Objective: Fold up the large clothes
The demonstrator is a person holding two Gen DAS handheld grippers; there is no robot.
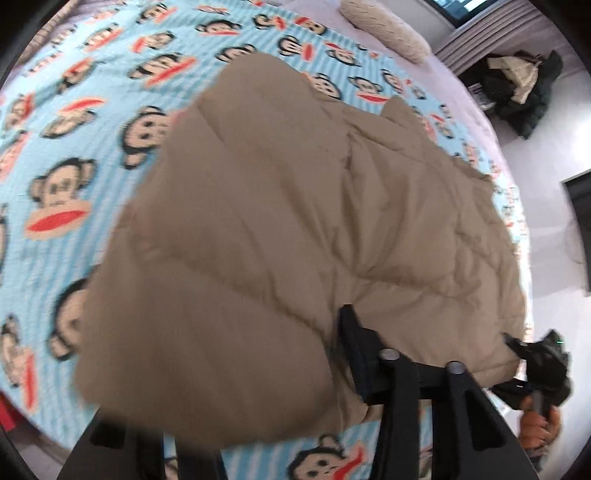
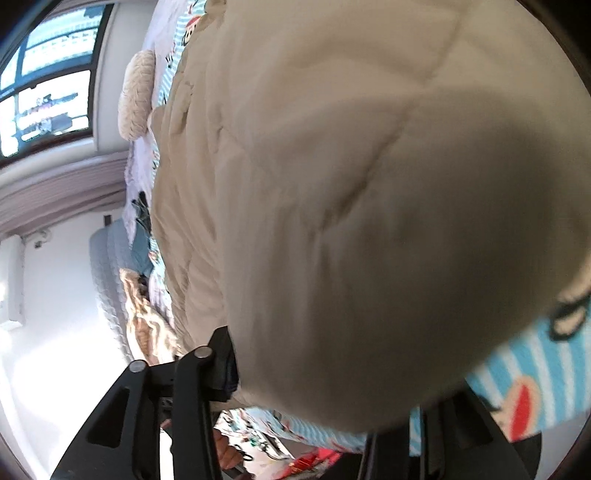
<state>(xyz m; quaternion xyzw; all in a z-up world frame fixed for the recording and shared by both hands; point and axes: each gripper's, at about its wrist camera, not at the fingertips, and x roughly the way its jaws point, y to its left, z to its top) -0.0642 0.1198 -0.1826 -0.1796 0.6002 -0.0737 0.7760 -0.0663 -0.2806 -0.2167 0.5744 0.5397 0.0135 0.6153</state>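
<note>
A tan quilted puffer coat lies spread over a bed with a blue striped monkey-print cover. My left gripper is shut on the coat's near edge; puffy fabric bulges over its left finger and hides it. My right gripper shows at the coat's right corner in the left wrist view, shut on that corner. In the right wrist view the coat fills the frame and covers the right gripper; only its left finger shows, pressed against the fabric.
A cream cushion lies at the bed's far end. Dark clothes are piled on the floor right of the bed. A window and a pale padded chair with a striped cloth stand beside the bed.
</note>
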